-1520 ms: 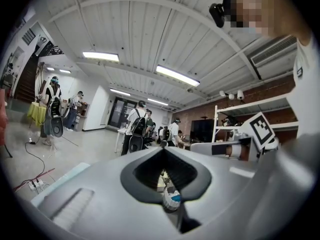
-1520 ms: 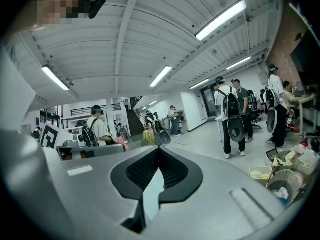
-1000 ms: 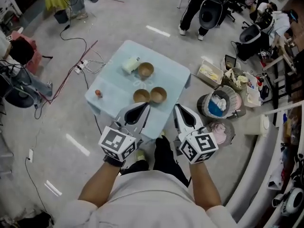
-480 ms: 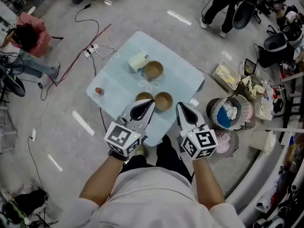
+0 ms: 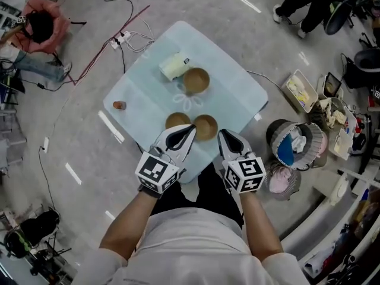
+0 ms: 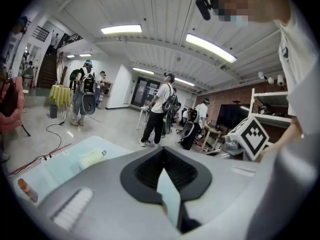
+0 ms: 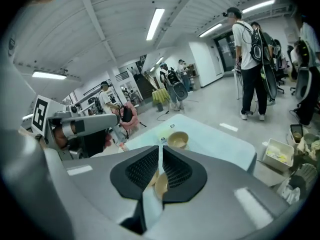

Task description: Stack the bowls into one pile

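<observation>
Three brown bowls stand on the pale blue table (image 5: 231,97). One bowl (image 5: 196,81) is in the middle; two bowls (image 5: 176,121) (image 5: 206,127) sit side by side near the front edge. My left gripper (image 5: 190,128) hovers over the front edge, its tip just right of the near-left bowl, shut and holding nothing. My right gripper (image 5: 222,133) is next to the near-right bowl, also shut and holding nothing. In the right gripper view the far bowl (image 7: 178,139) shows past the jaw tips (image 7: 160,146), and a near bowl (image 7: 161,184) shows through the slit. The left gripper view shows its own jaws (image 6: 162,150) meeting.
A pale yellow roll-like object (image 5: 173,66) lies touching the far bowl. A small red-brown item (image 5: 119,105) sits near the table's left edge. Round bins (image 5: 294,142) and a box (image 5: 302,91) stand on the floor to the right, with cables (image 5: 127,37) at upper left. People stand beyond the table.
Both grippers have edged forward toward the two near bowls and stayed shut. The head view has shifted; the bowls have not moved on the table.
</observation>
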Available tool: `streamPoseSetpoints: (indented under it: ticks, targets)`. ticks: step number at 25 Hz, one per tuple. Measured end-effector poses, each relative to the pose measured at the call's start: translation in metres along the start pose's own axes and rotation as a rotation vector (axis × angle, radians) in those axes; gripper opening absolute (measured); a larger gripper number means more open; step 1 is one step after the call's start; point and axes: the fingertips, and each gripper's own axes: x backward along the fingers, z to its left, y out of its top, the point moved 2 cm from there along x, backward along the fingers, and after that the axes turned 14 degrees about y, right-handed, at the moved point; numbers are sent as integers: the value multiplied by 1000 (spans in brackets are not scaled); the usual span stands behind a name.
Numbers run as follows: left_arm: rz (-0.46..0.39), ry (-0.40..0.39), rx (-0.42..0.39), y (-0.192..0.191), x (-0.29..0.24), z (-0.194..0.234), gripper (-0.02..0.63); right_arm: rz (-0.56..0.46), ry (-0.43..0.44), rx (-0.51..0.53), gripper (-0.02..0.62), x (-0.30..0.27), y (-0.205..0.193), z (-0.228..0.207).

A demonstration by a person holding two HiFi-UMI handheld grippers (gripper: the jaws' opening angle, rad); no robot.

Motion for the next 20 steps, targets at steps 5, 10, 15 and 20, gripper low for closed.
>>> streamPoseSetpoints:
  ticks: [5,10,15,20]
  targets:
    - [52,34,18,-29,-20,11,6,96,-11,-42,17,-28,-39,-34]
    - [101,18,40,-58,-29,13,6,177,-53,-95,38,-49,-77,-60]
    - [135,-4,52,-86,-35,12,6,243,-97,-173,46,-60,-119,-78]
    - [157,-3,71,-107,-35,10,6,253,-146,-260,48,-65,-144,-92]
